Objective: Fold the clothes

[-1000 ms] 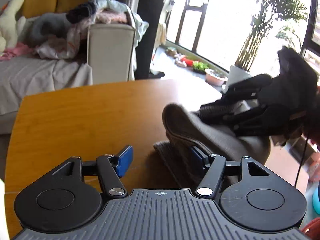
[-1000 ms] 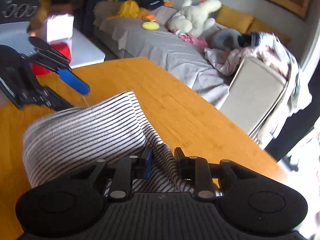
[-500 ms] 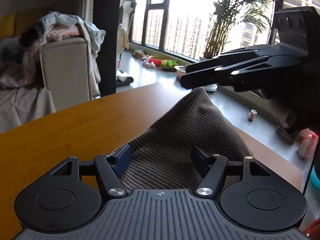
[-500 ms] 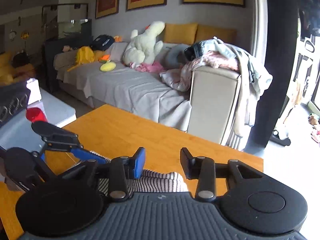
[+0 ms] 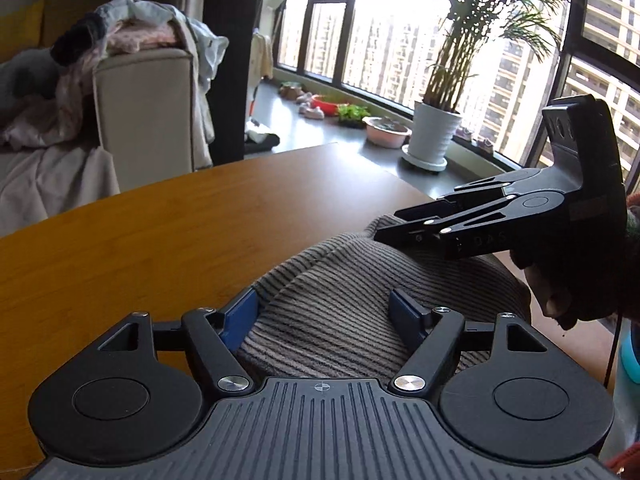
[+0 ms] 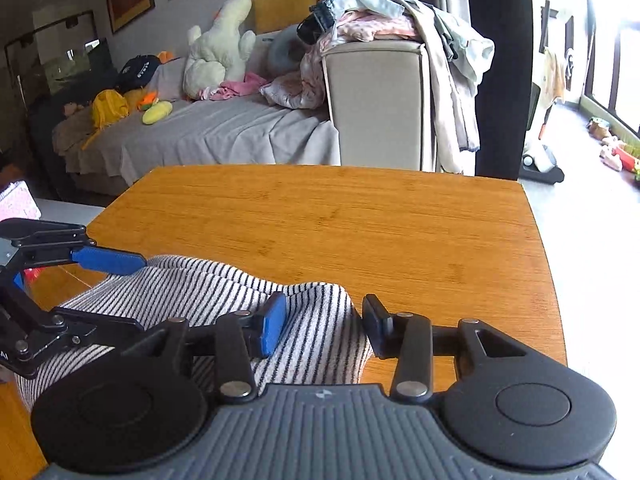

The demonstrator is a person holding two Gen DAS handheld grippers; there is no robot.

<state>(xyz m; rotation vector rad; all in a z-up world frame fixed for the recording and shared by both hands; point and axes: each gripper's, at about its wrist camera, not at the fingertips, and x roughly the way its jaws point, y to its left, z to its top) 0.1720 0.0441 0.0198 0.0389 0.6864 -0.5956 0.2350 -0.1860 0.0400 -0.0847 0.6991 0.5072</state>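
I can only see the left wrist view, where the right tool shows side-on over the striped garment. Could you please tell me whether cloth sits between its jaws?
Observer: Yes. In the right wrist view, the right tool has the folded edge of the striped garment between its jaws, which are opening.
Operator: Thank you. Are both sides on the cloth?
Observer: No. Its blue pad lies against the cloth, while the other finger stands just past the cloth's edge, over the bare table.
Operator: And what lies beyond the table in that direction?
Observer: A grey-covered sofa with a cream plush toy on it.
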